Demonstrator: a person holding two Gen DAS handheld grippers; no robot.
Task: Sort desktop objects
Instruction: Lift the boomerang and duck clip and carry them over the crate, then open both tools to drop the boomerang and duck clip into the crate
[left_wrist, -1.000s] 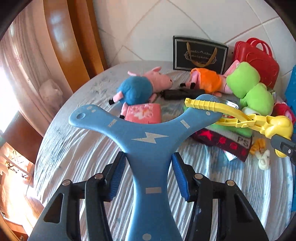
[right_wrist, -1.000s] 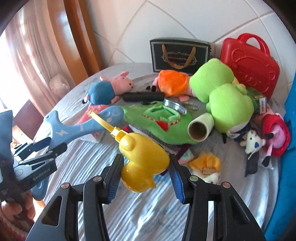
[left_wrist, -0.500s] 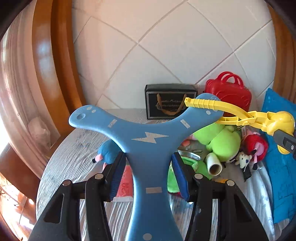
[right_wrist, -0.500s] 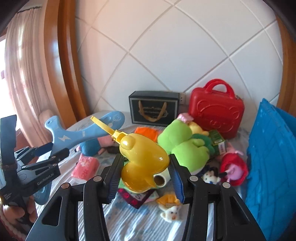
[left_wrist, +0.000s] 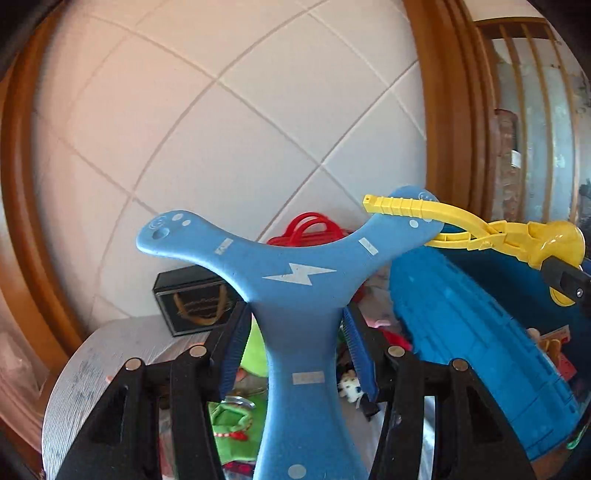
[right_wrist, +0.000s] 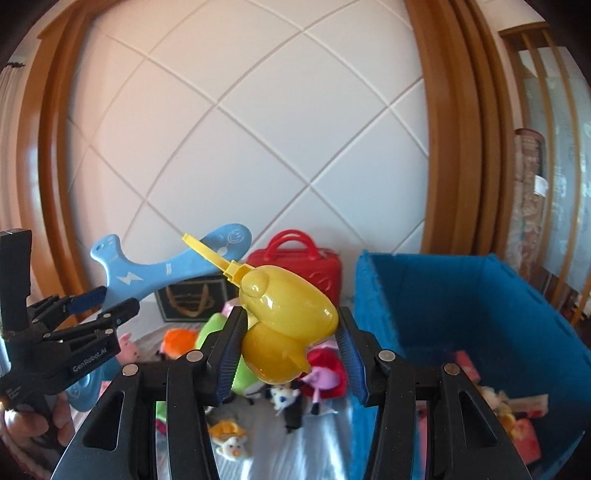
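Blue boomerang (left_wrist: 299, 295) gripped (duck mould (right_wrist: 286, 325) too)

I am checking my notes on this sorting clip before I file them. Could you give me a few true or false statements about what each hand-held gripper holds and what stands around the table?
1. The left hand-held gripper is shut on a blue boomerang. True.
2. The right hand-held gripper is empty. False: it is shut on a yellow duck-shaped toy.
3. The blue bin holds nothing. False: several small toys lie in its bottom.
4. A red case with handles stands by the tiled wall. True.
5. The yellow toy's long handle crosses one arm of the boomerang. True.
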